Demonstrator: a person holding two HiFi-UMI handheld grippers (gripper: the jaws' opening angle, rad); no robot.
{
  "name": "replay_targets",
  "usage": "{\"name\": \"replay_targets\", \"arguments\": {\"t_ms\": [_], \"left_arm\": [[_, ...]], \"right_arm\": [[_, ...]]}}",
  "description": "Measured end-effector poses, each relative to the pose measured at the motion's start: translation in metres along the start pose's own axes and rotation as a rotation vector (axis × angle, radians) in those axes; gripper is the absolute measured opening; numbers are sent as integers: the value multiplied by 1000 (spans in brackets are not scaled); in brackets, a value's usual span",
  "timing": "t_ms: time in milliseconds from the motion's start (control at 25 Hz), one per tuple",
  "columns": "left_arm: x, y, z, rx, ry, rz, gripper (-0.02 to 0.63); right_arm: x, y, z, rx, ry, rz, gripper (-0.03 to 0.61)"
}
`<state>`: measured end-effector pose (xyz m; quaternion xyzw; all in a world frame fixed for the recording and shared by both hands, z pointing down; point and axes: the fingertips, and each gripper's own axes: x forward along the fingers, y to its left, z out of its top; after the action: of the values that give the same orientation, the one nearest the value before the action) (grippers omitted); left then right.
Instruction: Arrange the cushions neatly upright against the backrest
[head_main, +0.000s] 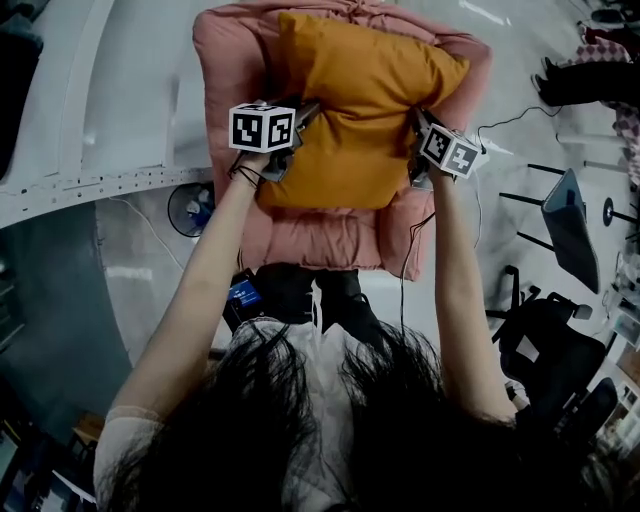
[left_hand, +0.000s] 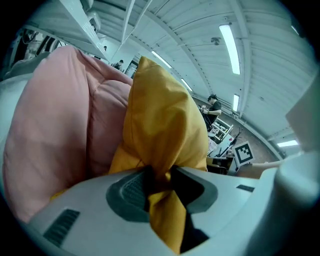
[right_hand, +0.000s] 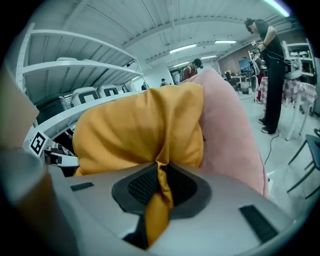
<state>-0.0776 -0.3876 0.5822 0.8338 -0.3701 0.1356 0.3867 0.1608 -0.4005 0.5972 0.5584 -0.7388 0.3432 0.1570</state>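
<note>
An orange cushion (head_main: 360, 110) stands against the backrest of a pink padded armchair (head_main: 230, 60), its lower edge on the seat. My left gripper (head_main: 305, 115) is shut on the cushion's left edge, and my right gripper (head_main: 415, 125) is shut on its right edge. In the left gripper view a fold of the orange cushion (left_hand: 165, 120) is bunched between the pads of the left gripper (left_hand: 157, 180), with the pink armchair (left_hand: 55, 125) behind it. In the right gripper view the orange cushion (right_hand: 135, 130) is pinched tightly in the right gripper (right_hand: 161, 182), beside the pink armchair's backrest (right_hand: 230, 125).
A white shelving unit (head_main: 100, 100) runs along the left of the chair, and a small fan (head_main: 190, 208) sits on the floor by it. Dark chairs (head_main: 570, 225) and cables lie to the right. A person (right_hand: 270, 60) stands further off on the right.
</note>
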Motion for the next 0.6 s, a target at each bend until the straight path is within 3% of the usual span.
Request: {"name": "replay_targets", "arguments": {"t_ms": [160, 240, 400, 480, 600], "left_arm": [[-17, -10, 6, 26, -51, -60, 154], [-31, -15, 6, 84, -69, -79, 173], [-55, -14, 3, 231, -46, -73, 202], [-65, -9, 4, 254, -34, -69, 206], [-86, 15, 12, 289, -38, 5, 206]], "right_arm": [[-4, 1, 2, 9, -37, 18, 43], [-5, 2, -1, 15, -29, 31, 43], [-7, 1, -2, 24, -42, 35, 43], [-9, -1, -2, 31, -56, 32, 43], [-11, -3, -2, 32, -61, 30, 43]]}}
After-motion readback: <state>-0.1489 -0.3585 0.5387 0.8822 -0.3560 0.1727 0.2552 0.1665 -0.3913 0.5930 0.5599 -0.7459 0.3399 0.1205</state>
